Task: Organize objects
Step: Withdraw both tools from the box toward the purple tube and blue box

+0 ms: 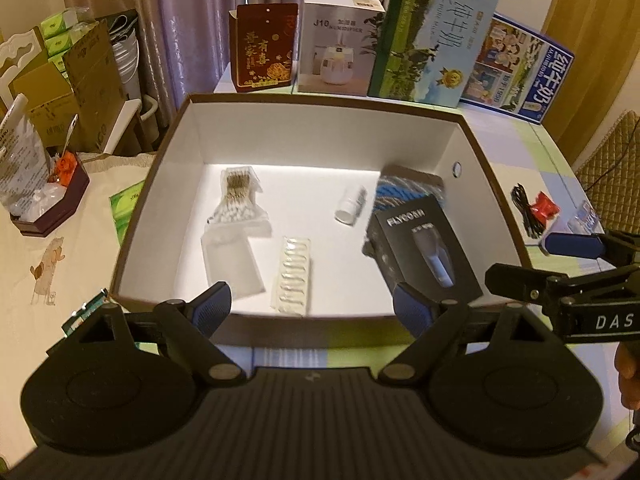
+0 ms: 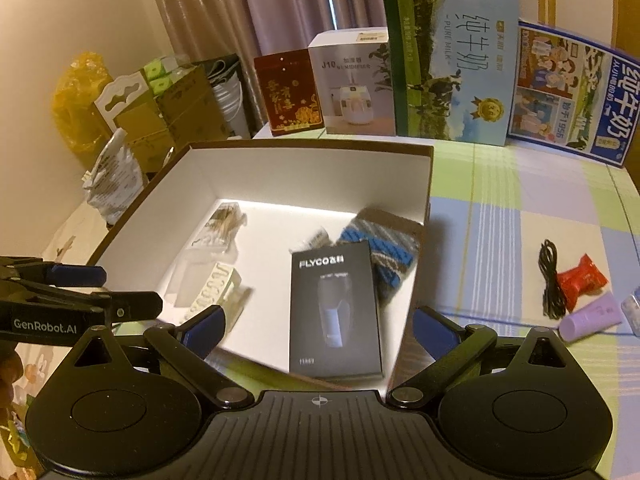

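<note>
A large open box (image 1: 476,148) with white inside and brown rim sits on the table; it also shows in the right wrist view (image 2: 424,184). Inside lie a black FLYCO shaver box (image 1: 424,244) (image 2: 335,308), a blue striped knit item (image 1: 412,188) (image 2: 384,248), a small white bottle (image 1: 351,205), a bag of cotton swabs (image 1: 239,204) (image 2: 216,228), a white pouch (image 1: 232,260) and a blister strip (image 1: 292,276). My left gripper (image 1: 312,308) is open and empty at the box's near rim. My right gripper (image 2: 318,326) is open and empty over the shaver box's near end.
On the table right of the box lie a black cable (image 2: 550,278), a red candy wrapper (image 2: 582,280), a lilac tube (image 2: 592,318) and a clear item (image 2: 632,308). Milk cartons (image 2: 452,64), a humidifier box (image 2: 352,84) and a red box (image 2: 288,92) stand behind.
</note>
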A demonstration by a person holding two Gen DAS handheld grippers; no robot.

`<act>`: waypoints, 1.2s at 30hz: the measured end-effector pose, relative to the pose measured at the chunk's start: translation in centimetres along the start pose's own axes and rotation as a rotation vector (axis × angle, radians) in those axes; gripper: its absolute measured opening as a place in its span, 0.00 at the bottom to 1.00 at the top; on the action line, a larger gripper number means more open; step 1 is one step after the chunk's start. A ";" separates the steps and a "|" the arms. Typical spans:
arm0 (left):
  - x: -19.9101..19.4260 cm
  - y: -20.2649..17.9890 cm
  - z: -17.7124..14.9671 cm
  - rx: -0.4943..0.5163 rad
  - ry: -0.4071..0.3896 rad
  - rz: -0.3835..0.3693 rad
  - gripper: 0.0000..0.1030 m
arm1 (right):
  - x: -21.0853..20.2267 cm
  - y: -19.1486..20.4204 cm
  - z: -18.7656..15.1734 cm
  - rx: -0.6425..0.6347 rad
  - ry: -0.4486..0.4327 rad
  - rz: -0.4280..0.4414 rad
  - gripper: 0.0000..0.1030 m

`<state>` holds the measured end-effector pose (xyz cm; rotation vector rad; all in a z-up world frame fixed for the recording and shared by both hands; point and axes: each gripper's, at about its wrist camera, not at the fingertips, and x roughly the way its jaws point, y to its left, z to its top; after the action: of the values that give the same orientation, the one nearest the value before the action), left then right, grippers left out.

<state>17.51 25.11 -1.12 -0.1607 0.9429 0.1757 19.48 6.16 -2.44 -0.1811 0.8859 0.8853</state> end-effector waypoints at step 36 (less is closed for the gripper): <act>-2.6 -12.7 -6.2 0.035 0.034 -0.070 0.83 | -8.4 -8.9 -7.1 0.067 0.039 -0.030 0.95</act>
<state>13.89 11.16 -1.84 -0.1648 0.9720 0.0925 19.14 -8.01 -2.62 -0.1538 0.9456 0.8251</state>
